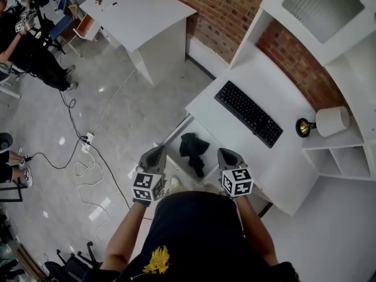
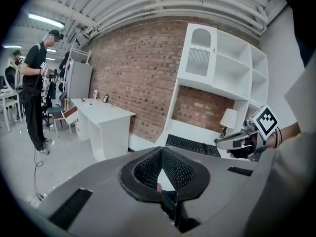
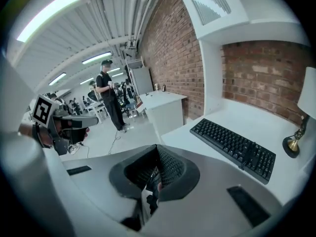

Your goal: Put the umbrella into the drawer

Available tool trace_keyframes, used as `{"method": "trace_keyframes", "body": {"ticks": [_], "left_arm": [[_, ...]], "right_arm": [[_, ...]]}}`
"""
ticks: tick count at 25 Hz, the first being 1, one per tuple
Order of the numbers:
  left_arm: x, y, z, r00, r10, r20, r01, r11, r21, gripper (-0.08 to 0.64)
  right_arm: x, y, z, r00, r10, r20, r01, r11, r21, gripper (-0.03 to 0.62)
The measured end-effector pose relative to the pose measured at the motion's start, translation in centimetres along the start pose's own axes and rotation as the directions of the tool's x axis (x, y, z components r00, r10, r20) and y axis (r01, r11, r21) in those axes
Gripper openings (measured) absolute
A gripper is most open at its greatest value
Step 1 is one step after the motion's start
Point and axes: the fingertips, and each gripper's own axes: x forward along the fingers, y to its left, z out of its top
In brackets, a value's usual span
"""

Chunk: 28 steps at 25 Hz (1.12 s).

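- Left tongs [image 1: 154, 155]: held raised on the person's side of the keyboard [image 1: 248, 113]; jaws together, nothing between them.
- Right tongs [image 1: 228, 156]: same side of the keyboard, level with the left pair; jaws closed, empty.
- Umbrella [image 1: 192, 150]: black, folded, lying in the open drawer [image 1: 178, 141] that juts from the desk [image 1: 258, 75] on the person's side of the keyboard.
- Orientation: long axis runs away from the keyboard toward the person. The bulkier end lies nearer the keyboard and the narrower end points at the person. Handle end cannot be told.
- Handling, as judged: light, with loose slippery cloth over a stiff core. Best pinched mid-length across the core, since a fold of cloth alone would slide.
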Motion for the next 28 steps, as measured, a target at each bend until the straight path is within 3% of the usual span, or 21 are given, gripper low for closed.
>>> {"method": "trace_keyframes", "body": {"ticks": [5, 14, 28], "left_arm": [[-1.2, -0.9, 2.3, 0.999, -0.019, 0.046, 0.016, 0.999, 0.049, 0.014], [-1.4, -4.1, 6.3, 0.991, -0.095, 0.095, 0.079, 0.983, 0.168, 0.014], [-4.1, -3.8, 9.6, 0.985, -0.07, 0.159, 0.036, 0.977, 0.21, 0.014]], "right_arm": [[-3.4, 0.3, 2.8, 0.996, -0.019, 0.082, 0.019, 1.0, 0.006, 0.002], [-7.0, 0.0, 5.4, 0.988, -0.035, 0.15, 0.034, 0.999, 0.012, 0.002], [-10.1, -0.2, 8.4, 0.97, -0.067, 0.234, 0.07, 0.998, -0.005, 0.002]]}}
